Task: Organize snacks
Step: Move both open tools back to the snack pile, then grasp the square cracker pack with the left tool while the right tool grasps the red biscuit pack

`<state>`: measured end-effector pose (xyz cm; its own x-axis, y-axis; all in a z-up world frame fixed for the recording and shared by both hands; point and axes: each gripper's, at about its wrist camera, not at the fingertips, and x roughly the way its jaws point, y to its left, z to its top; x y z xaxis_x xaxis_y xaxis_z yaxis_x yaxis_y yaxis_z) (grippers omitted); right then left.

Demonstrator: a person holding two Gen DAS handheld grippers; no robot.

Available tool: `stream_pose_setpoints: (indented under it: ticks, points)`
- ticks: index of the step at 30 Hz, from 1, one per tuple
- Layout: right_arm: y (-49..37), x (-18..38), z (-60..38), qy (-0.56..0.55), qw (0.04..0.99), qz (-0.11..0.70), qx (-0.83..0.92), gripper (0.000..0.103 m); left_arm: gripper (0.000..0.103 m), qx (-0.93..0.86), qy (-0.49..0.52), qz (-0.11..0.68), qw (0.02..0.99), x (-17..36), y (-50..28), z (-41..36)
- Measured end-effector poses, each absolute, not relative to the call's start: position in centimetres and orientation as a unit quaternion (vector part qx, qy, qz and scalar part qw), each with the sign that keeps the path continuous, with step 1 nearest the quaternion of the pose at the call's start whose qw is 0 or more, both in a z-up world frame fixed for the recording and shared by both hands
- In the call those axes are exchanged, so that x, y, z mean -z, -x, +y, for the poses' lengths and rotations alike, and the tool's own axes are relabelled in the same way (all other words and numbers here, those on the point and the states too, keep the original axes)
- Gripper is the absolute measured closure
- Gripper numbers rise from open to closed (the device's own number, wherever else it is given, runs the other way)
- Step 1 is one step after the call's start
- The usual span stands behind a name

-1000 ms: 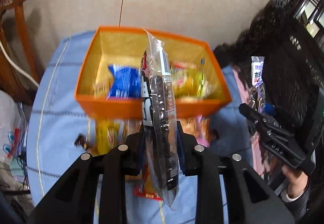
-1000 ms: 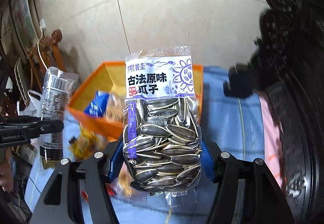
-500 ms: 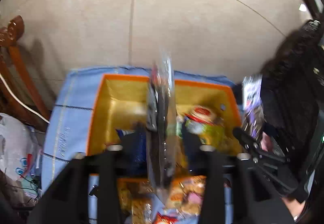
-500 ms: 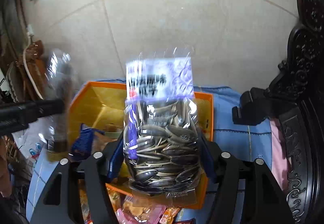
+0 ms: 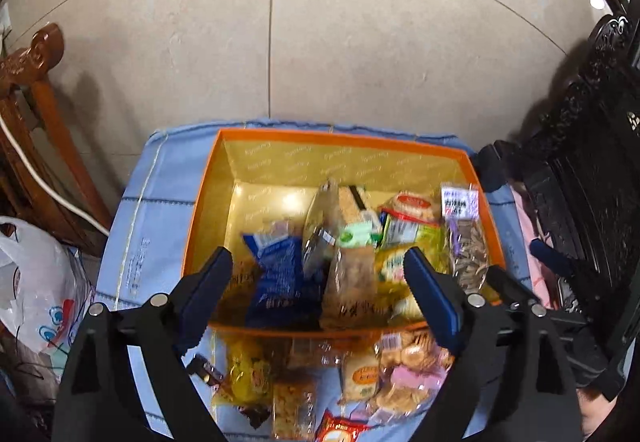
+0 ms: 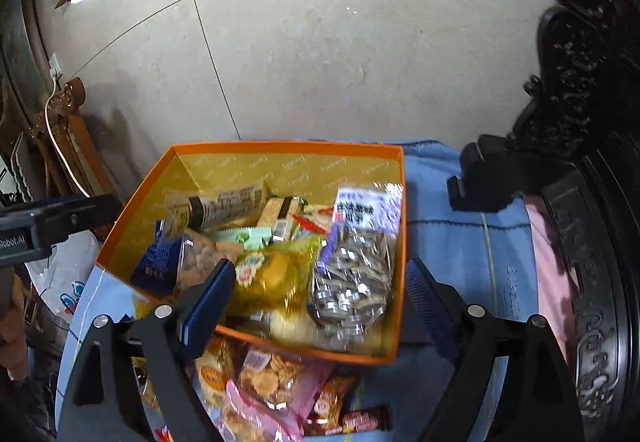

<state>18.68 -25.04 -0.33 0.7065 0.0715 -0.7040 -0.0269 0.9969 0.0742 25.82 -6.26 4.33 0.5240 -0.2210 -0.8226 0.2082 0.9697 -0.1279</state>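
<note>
Big pale floor tiles point(image 5: 360, 42) fill the back of both views, and a blue cloth point(image 6: 460, 202) covers the table in front of them. On the cloth sits an orange box point(image 5: 340, 136) with shiny yellow walls inside. The left gripper point(image 5: 320, 286) hangs over the near side of the box with its two blue pads spread wide apart, and nothing is between them. The right gripper point(image 6: 316, 294) is spread wide too and holds nothing. A clear bag of sunflower seeds point(image 6: 356, 262) with a white and purple label lies in the box, up against the right wall. It looks a bit blurry. A long clear packet with a dark strip point(image 6: 224, 204) lies on top of the other snacks near the back left of the box. In the left view this packet point(image 5: 320, 226) is blurry, near the middle of the box. Around them in the box are a blue bag point(image 5: 276, 274), a tan bag point(image 5: 352, 286), a pale green wrapper point(image 6: 244, 234) and a yellow bag point(image 6: 276, 274). More snacks lie on the cloth just in front of the box, like a bag of round cookies point(image 6: 264, 378), a yellow packet point(image 5: 248, 374) and a small brown bar point(image 6: 366, 418). A brown wooden chair point(image 5: 36, 82) stands at the left, with a white plastic bag point(image 5: 32, 282) beside it. Dark carved furniture point(image 6: 580, 122) stands at the right.
</note>
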Motion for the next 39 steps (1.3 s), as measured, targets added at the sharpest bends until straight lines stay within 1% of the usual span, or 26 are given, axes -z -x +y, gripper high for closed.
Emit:
stream_pose_setpoints:
  ticks: [3, 6, 7, 8, 9, 12, 14, 21, 28, 30, 31, 32, 33, 34, 39]
  points:
    - [-17.0, 0.9, -25.5, -0.039, 0.921, 0.387, -0.022, 0.011, 0.018, 0.124, 0.013, 0.479, 0.869, -3.7, -24.5, -5.6]
    - [-15.0, 1.9, -25.5, -0.044, 0.918, 0.394, -0.015, 0.011, 0.018, 0.123, 0.026, 0.495, 0.860, -2.4, -22.8, -4.6]
    - [-14.6, 2.1, -25.5, -0.046, 0.917, 0.396, -0.013, 0.009, 0.018, 0.123, 0.026, 0.498, 0.858, -2.0, -22.2, -4.4]
    - [-14.1, 2.5, -25.5, -0.048, 0.915, 0.400, -0.010, 0.005, 0.018, 0.121, 0.022, 0.505, 0.854, -1.4, -21.6, -4.2]
    - [-13.6, 3.0, -25.5, -0.048, 0.914, 0.404, -0.007, 0.004, 0.018, 0.121, 0.017, 0.512, 0.851, -0.7, -20.9, -4.1]
    - [-11.7, 4.5, -25.3, -0.046, 0.909, 0.414, 0.001, 0.004, 0.018, 0.119, 0.003, 0.528, 0.841, 0.9, -19.1, -3.6]
    - [-10.2, 6.1, -25.1, -0.051, 0.901, 0.432, -0.003, 0.004, 0.013, 0.125, -0.005, 0.551, 0.825, 2.8, -17.6, -3.2]
    - [-7.2, 10.9, -23.7, -0.062, 0.864, 0.499, -0.021, 0.004, 0.013, 0.117, 0.001, 0.613, 0.782, 8.7, -14.6, -2.1]
    - [-6.2, 12.9, -23.4, -0.085, 0.847, 0.523, -0.036, 0.004, 0.013, 0.113, -0.005, 0.625, 0.773, 11.3, -14.6, -3.2]
    - [-6.2, 13.2, -23.2, -0.089, 0.844, 0.528, -0.037, 0.004, 0.018, 0.109, -0.008, 0.639, 0.761, 12.5, -15.3, -3.7]
    - [-6.3, 13.3, -23.1, -0.084, 0.845, 0.527, -0.036, 0.004, 0.029, 0.110, -0.006, 0.649, 0.753, 13.3, -15.7, -4.0]
    - [-6.3, 13.3, -22.8, -0.078, 0.846, 0.526, -0.035, 0.004, 0.032, 0.111, -0.001, 0.651, 0.751, 13.8, -16.0, -4.1]
    - [-6.3, 13.3, -22.4, -0.072, 0.847, 0.525, -0.036, 0.004, 0.041, 0.112, 0.012, 0.644, 0.757, 13.8, -16.2, -4.0]
    - [-6.3, 13.3, -22.2, -0.070, 0.847, 0.526, -0.039, 0.004, 0.055, 0.107, 0.014, 0.640, 0.761, 13.8, -16.2, -3.8]
    - [-6.1, 13.7, -19.3, -0.061, 0.835, 0.540, -0.090, 0.004, 0.056, 0.105, 0.033, 0.650, 0.752, 14.0, -15.5, -1.7]
